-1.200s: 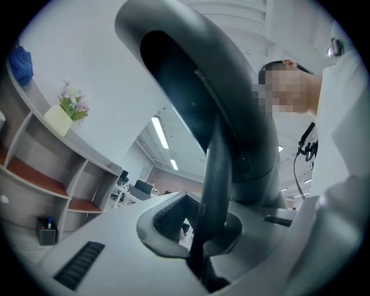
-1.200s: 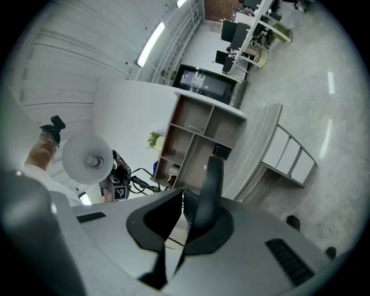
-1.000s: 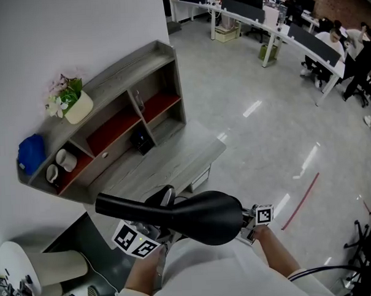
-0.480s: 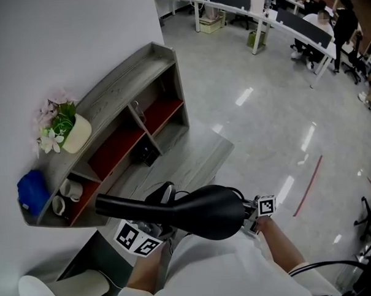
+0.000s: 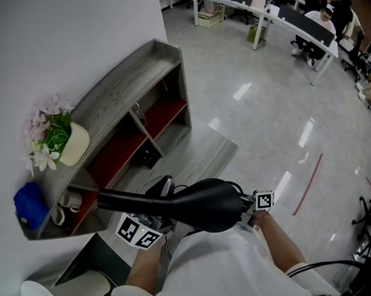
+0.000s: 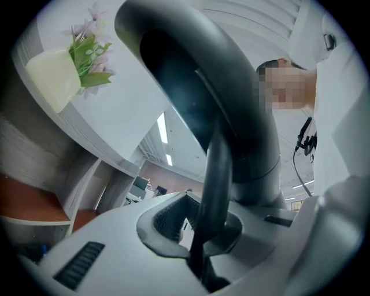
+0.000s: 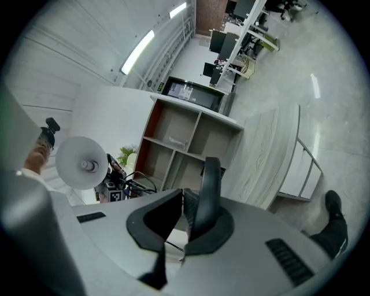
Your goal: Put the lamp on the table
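One black lamp (image 5: 200,205), held in the air at the near end of the grey wooden table (image 5: 201,157). Left gripper (image 6: 203,234) clamped on its thin stem, right gripper (image 7: 188,222) on its curved strip. Shelf unit (image 5: 127,85) and flower pot (image 5: 75,145) along the table's far side.

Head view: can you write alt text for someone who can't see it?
Seen from above, a person holds a black lamp, clamped in the left gripper and right gripper, before a grey desk. Its shelf, against a white wall, holds a flower pot.
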Demonstrator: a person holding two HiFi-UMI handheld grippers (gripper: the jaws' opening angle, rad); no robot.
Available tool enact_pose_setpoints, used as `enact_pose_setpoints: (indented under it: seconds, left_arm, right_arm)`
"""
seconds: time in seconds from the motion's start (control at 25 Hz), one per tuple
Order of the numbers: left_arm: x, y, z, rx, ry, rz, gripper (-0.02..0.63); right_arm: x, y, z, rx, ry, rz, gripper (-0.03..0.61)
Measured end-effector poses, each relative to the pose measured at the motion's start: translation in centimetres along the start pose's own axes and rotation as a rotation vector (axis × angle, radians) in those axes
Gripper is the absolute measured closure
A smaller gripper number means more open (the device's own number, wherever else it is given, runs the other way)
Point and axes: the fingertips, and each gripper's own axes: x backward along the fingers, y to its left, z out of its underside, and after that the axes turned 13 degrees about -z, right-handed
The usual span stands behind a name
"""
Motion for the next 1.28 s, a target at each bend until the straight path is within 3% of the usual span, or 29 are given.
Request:
enact_pose_setpoints:
  seconds: [0.4, 0.8, 1.0, 1.28]
  left_arm:
    - [-5.4, 5.0, 2.9, -0.008, 0.014, -0.090, 0.606]
    - [-8.7, 11.4, 5.8, 0.007, -0.011, -0.206, 0.606]
    - [-9.3, 14.8, 7.1, 0.000, -0.032, -0.281, 0.606]
    - [-8.1, 19.3, 9.5, 0.020, -0.041, -0.394, 0.606]
  right_arm:
    - [-2.0, -6.8, -4.1, -0.107, 0.144, -0.001, 0.558]
    - [-4.6, -14.1, -8.7, -0.117, 0.366, 0.026, 0.558]
    - [-6.1, -19.2, -10.0, -0.130, 0.436, 0.056, 0.558]
    - [-10.3, -22.6, -10.4, -0.177, 0.519, 0.028, 0.558]
